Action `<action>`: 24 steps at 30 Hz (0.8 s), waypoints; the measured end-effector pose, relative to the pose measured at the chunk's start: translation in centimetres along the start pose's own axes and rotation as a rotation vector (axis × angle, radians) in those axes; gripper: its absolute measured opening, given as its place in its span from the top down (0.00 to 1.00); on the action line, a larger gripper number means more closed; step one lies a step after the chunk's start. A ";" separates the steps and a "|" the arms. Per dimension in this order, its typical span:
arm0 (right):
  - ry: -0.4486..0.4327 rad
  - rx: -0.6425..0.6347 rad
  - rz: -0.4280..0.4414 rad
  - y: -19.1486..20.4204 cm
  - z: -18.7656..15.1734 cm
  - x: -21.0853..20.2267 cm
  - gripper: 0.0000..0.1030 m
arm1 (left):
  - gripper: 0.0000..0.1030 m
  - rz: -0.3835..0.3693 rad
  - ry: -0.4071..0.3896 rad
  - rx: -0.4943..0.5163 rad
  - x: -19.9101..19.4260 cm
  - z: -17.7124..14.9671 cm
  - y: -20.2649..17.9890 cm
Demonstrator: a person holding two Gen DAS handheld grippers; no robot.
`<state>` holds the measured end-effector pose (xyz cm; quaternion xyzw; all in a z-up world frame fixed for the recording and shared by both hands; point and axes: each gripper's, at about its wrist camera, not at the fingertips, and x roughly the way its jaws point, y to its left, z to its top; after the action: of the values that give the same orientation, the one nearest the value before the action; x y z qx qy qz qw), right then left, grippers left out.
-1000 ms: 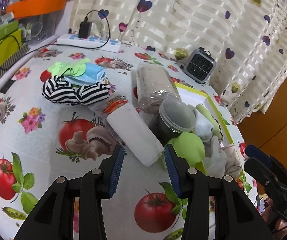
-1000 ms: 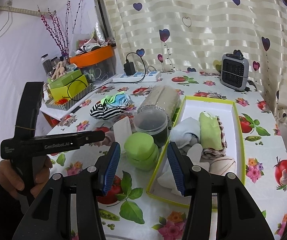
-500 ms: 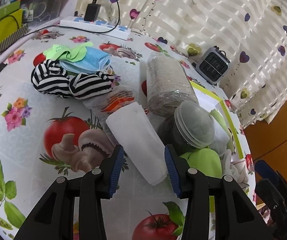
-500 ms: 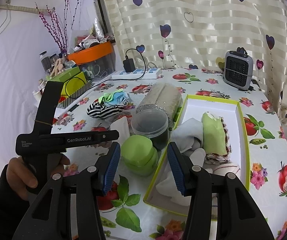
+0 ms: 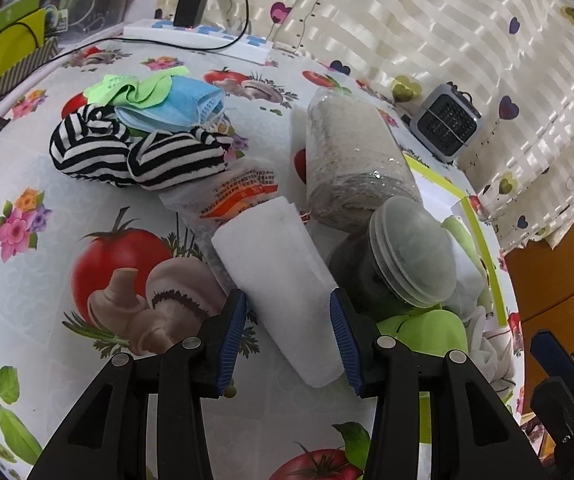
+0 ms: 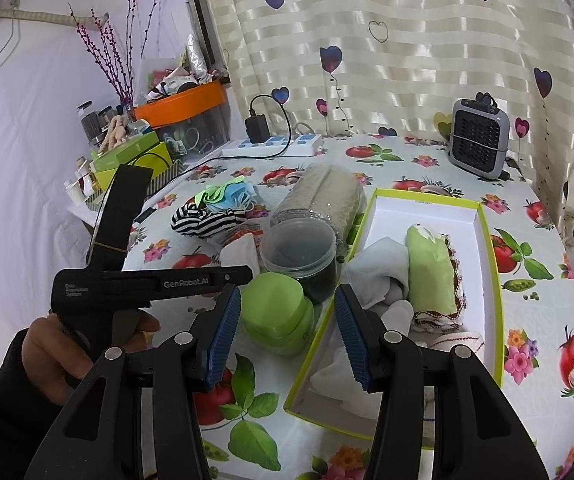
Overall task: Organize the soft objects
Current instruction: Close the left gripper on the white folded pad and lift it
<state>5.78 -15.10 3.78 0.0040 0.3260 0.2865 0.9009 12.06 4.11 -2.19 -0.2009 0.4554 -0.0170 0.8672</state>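
Note:
A folded white cloth [image 5: 277, 280] lies on the tablecloth, and my open left gripper [image 5: 287, 338] straddles its near end without squeezing it. Behind it sit a striped black-and-white cloth [image 5: 135, 152], a blue face mask [image 5: 171, 106] and a green cloth [image 5: 135, 88]. My right gripper [image 6: 287, 334] hangs open above the table, over a green lidded container [image 6: 277, 312] and the near left edge of a green-rimmed box [image 6: 487, 248]. The box holds a green rolled cloth [image 6: 431, 276] and white cloths [image 6: 379, 272].
A dark lidded jar [image 5: 403, 264], a wrapped beige roll [image 5: 351, 160] and a printed packet [image 5: 239, 192] crowd the middle. A power strip [image 5: 203, 36], a small heater [image 5: 447, 124] and storage boxes [image 6: 143, 160] line the back. A hand [image 6: 55, 356] holds the left gripper.
My left gripper has advanced and lowered onto the white cloth, so its fingers now flank it. The right gripper drifted slightly forward; both stayed open.

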 end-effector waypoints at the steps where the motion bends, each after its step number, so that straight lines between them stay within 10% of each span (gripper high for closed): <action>1: -0.001 0.000 0.001 0.0 0.0 0.0 0.52 | 0.59 0.005 0.009 -0.003 0.2 0.0 0.0; 24: 0.000 -0.003 0.007 0.6 0.2 0.1 0.52 | 0.85 0.037 -0.040 0.007 -2.6 -1.1 2.4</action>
<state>5.61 -14.50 4.00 0.0038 0.3256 0.2904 0.8998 9.35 6.50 -1.61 -0.1895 0.4415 0.0016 0.8770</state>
